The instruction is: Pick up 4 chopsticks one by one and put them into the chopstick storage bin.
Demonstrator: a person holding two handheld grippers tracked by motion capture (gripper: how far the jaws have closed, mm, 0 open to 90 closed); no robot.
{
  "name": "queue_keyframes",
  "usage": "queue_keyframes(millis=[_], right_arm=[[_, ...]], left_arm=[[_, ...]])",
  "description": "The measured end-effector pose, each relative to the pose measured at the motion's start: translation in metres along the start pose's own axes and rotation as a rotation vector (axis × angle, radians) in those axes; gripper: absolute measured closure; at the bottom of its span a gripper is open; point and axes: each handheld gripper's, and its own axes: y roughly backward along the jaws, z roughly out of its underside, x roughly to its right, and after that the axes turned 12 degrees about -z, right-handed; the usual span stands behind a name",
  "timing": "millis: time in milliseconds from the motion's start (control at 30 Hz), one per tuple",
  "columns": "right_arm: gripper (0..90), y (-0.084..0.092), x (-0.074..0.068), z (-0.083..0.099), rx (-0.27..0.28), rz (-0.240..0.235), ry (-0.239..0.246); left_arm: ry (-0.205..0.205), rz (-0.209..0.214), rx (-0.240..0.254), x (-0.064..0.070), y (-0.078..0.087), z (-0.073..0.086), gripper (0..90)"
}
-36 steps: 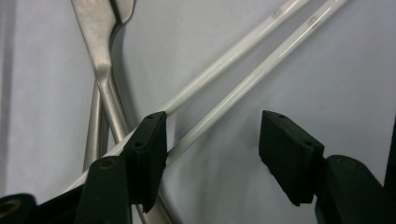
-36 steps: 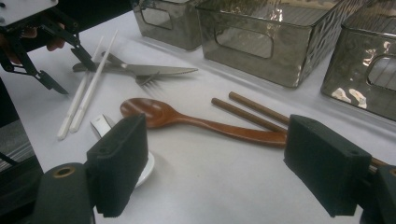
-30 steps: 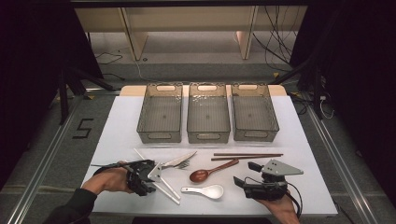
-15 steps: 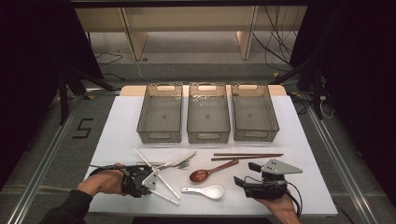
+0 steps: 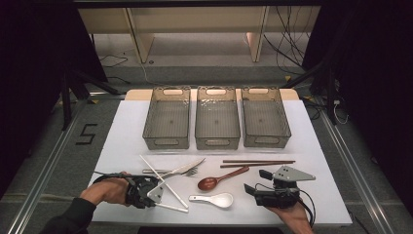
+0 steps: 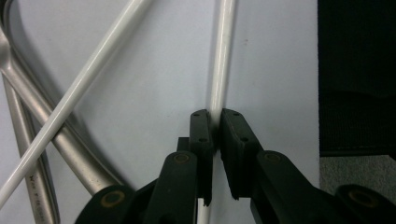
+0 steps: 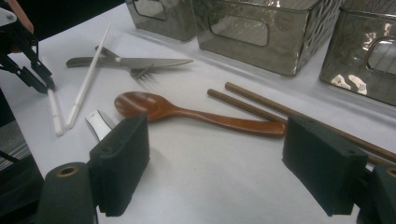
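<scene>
Your left gripper (image 6: 216,122) is clenched on one white chopstick (image 6: 219,70). Its jaws have just been closing, and now both black pads press the thin stick from its two sides. In the high view this gripper (image 5: 155,191) lies low on the white table (image 5: 321,195), at the near left part, and the chopstick it grasps (image 5: 171,206) lies flat along the near edge. The second white chopstick (image 5: 158,175) lies across it at an angle, free on the table, and it also passes over the handles of the metal knife (image 5: 182,168) and the fork (image 5: 191,171), which lie just behind.

Your right gripper (image 7: 215,163) is released: its two jaws stand wide apart and nothing is between the pads. It rests at the near right part of the table (image 5: 258,183), well apart from the left one. In front of it lies the brown wooden spoon (image 7: 187,113), and near it the white ceramic spoon (image 5: 214,199). The two brown chopsticks (image 5: 258,163) lie side by side behind the spoons. Three clear bins (image 5: 217,124) stand in a row at the far side of the table.
</scene>
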Motion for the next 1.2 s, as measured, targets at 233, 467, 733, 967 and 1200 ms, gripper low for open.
queue_keyframes(millis=[233, 467, 733, 967, 1200], right_arm=[[24.0, 0.0, 0.0, 0.0, -0.002, 0.001, -0.002], [24.2, 0.0, 0.0, 0.0, -0.003, 0.001, 0.0], [24.2, 0.0, 0.0, 0.0, -0.002, 0.0, 0.0], [24.2, 0.0, 0.0, 0.0, 0.002, -0.001, 0.002], [24.1, 0.001, 0.0, 0.0, 0.006, -0.002, -0.001]], left_arm=[[-0.011, 0.019, 0.01, 0.001, 0.0, 0.001, 84.0], [-0.015, 0.02, 0.018, 0.001, 0.005, 0.001, 84.2], [0.079, -0.031, 0.088, -0.01, 0.026, 0.0, 84.2], [0.291, -0.178, 0.184, -0.032, 0.044, -0.006, 84.2], [0.494, -0.271, 0.267, -0.06, 0.062, -0.012, 84.2]])
